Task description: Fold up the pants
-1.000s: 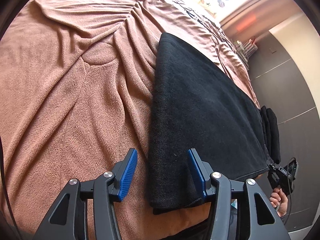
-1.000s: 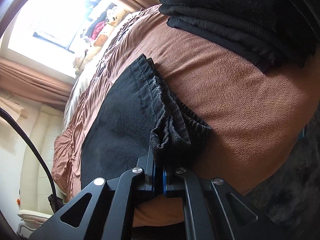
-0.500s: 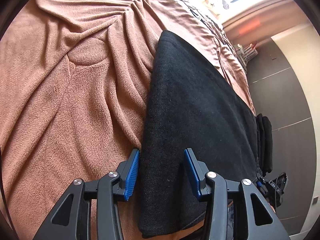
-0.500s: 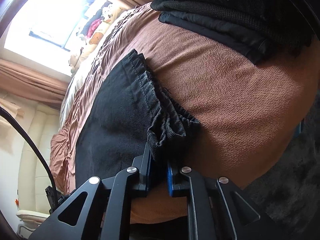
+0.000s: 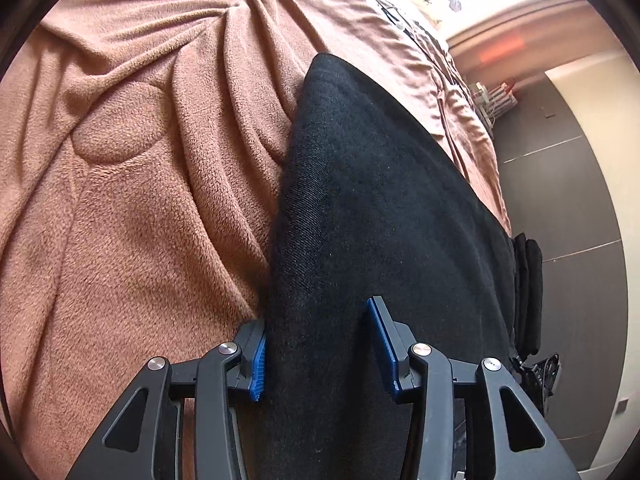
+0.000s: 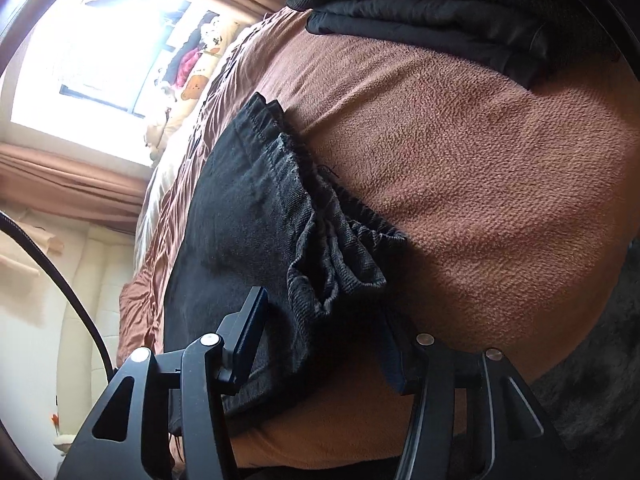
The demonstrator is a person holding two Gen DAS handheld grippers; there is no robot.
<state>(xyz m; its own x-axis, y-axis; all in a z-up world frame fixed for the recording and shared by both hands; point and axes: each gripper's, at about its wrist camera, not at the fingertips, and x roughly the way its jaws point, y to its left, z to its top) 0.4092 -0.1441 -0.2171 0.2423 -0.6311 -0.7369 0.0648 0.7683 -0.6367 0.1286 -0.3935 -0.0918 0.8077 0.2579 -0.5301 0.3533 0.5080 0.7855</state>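
Note:
Black pants [image 5: 380, 200] lie folded lengthwise on a brown fleece blanket [image 5: 140, 200]. My left gripper [image 5: 316, 320] stands open astride their folded edge, its left pad against the fold and its right pad over the cloth. In the right wrist view the pants [image 6: 240, 220] end in a gathered waistband [image 6: 340, 256]. My right gripper [image 6: 324, 304] is opening. The bunched waistband lies loose between its fingers, and the pads do not press on it.
A stack of folded dark clothes [image 6: 440, 8] sits on the blanket [image 6: 500, 200] beyond the waistband, and shows past the pants' far end [image 5: 528, 292]. The bed's edge drops to grey floor [image 5: 580, 200] and a dark rug [image 6: 592, 380]. Plush toys [image 6: 196, 84] line the window.
My right gripper has opened and let go of the waistband, which now rests on the bed. My left gripper has slid forward until its jaws straddle the pants' folded edge.

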